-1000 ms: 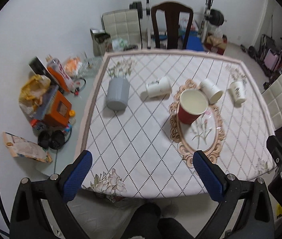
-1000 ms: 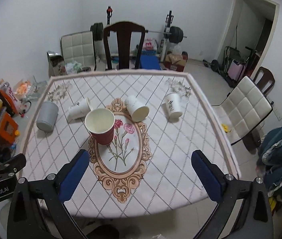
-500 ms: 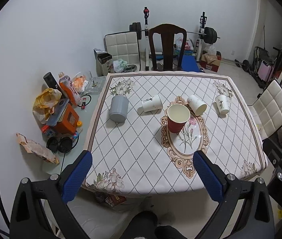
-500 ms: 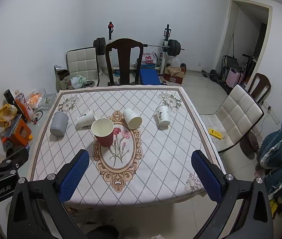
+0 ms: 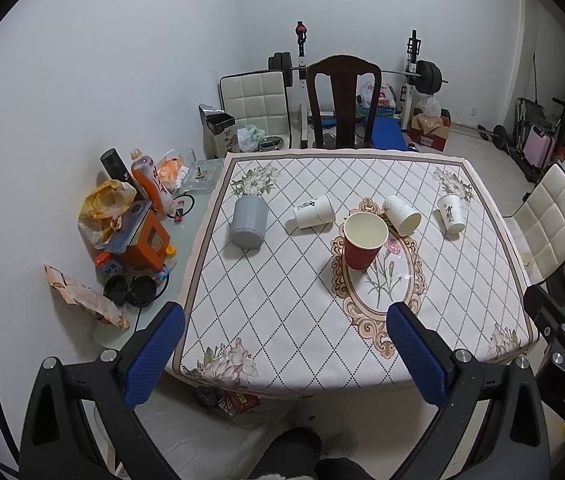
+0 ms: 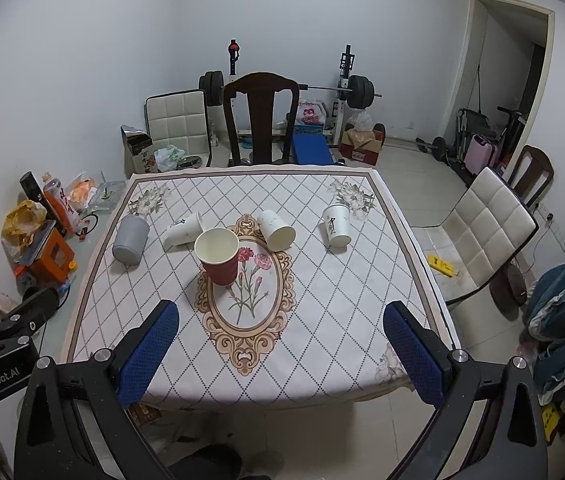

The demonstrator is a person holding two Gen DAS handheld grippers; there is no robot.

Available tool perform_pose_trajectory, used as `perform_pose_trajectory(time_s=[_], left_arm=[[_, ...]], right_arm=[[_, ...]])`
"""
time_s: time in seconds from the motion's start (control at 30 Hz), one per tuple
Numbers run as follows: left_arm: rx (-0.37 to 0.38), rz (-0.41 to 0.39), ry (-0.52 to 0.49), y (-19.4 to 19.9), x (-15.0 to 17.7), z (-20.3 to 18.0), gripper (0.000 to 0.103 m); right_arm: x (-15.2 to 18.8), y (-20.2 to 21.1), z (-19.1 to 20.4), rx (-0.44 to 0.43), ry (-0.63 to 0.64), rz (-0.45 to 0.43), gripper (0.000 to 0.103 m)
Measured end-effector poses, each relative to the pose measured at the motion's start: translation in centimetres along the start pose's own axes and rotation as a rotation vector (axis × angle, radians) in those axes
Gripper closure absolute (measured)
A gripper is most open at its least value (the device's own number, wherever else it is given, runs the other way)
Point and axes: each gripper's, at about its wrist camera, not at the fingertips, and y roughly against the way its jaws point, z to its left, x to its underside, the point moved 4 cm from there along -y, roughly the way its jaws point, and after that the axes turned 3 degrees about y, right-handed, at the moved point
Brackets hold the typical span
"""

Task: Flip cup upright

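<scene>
A red paper cup [image 5: 363,240] [image 6: 220,255] stands upright near the middle of the table. Three white paper cups lie on their sides behind it: one on the left [image 5: 313,211] [image 6: 181,231], one in the middle [image 5: 401,215] [image 6: 276,230], one on the right [image 5: 451,213] [image 6: 337,225]. A grey cup [image 5: 249,221] [image 6: 131,239] stands mouth down at the left. My left gripper [image 5: 282,354] and right gripper [image 6: 280,354] are open and empty, held back from the table's near edge.
The table has a diamond-patterned cloth [image 5: 266,304] [image 6: 346,288]. A dark wooden chair [image 5: 342,100] stands at the far side and a white padded chair [image 6: 482,232] at the right. A side surface with bags, bottles and boxes [image 5: 134,224] lies to the left.
Both grippers have pulled back and up from the table, so the whole table now shows. The cups have not moved. Both grippers stay open.
</scene>
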Motion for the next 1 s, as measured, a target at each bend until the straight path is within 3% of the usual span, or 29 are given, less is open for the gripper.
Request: perform_pose_trajectory(time_s=[1.0], left_arm=[[-0.012, -0.008, 0.001, 0.22, 0.11, 0.72, 0.000]], right_arm=[[-0.60, -0.06, 0.38, -0.036, 0.004, 0.002, 0.000]])
